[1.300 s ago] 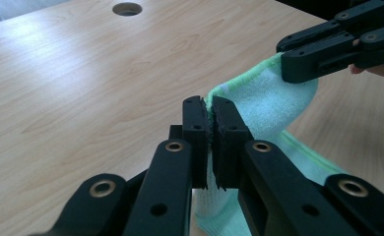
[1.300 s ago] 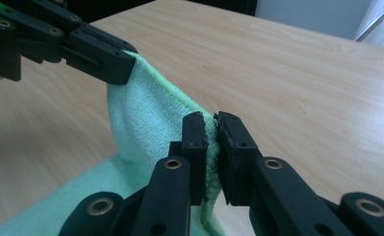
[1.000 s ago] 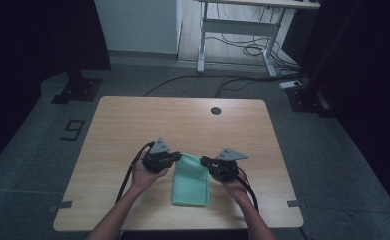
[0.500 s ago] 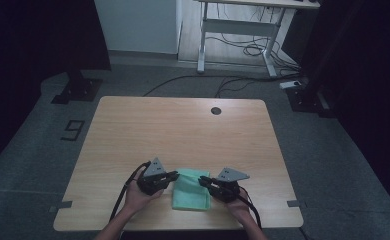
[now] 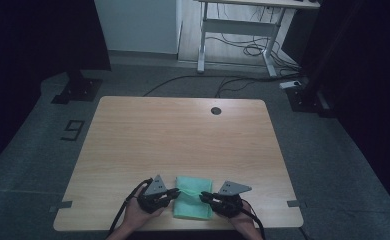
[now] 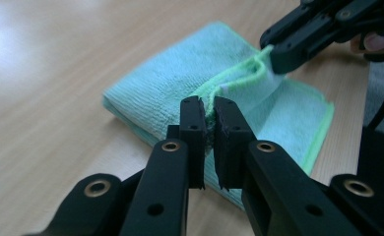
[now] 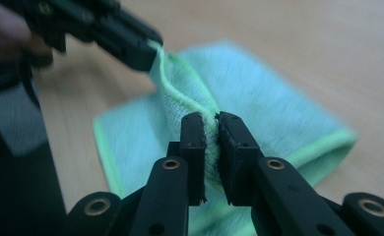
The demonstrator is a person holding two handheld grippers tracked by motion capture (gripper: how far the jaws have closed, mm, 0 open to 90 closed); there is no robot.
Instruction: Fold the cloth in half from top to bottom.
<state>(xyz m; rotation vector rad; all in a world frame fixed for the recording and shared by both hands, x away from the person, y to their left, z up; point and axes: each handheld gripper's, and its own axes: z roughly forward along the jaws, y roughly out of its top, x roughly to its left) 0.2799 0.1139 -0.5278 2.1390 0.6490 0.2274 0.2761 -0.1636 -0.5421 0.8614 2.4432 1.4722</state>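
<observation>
A light green cloth (image 5: 193, 206) lies folded on the wooden table (image 5: 183, 135), close to its front edge. My left gripper (image 5: 175, 192) pinches the cloth's raised hem from the left, and my right gripper (image 5: 205, 196) pinches it from the right. In the left gripper view the left gripper (image 6: 209, 118) has the hem of the cloth (image 6: 165, 93) between its pads; its jaws have just eased open slightly, with the hem still caught. The right gripper (image 6: 278, 54) grips the same hem farther off. In the right gripper view the right gripper (image 7: 210, 130) is shut on the cloth (image 7: 278, 108), with the left gripper (image 7: 141, 54) beyond.
A round cable hole (image 5: 215, 110) sits near the table's far edge. Behind the table stands a white desk frame (image 5: 233, 40) with cables on the floor. Dark stands flank the table. Both hands are near the front edge.
Both hands have come toward the front edge and sunk lower, drawing the cloth's hem with them. The cloth now looks shorter and lies nearer the edge.
</observation>
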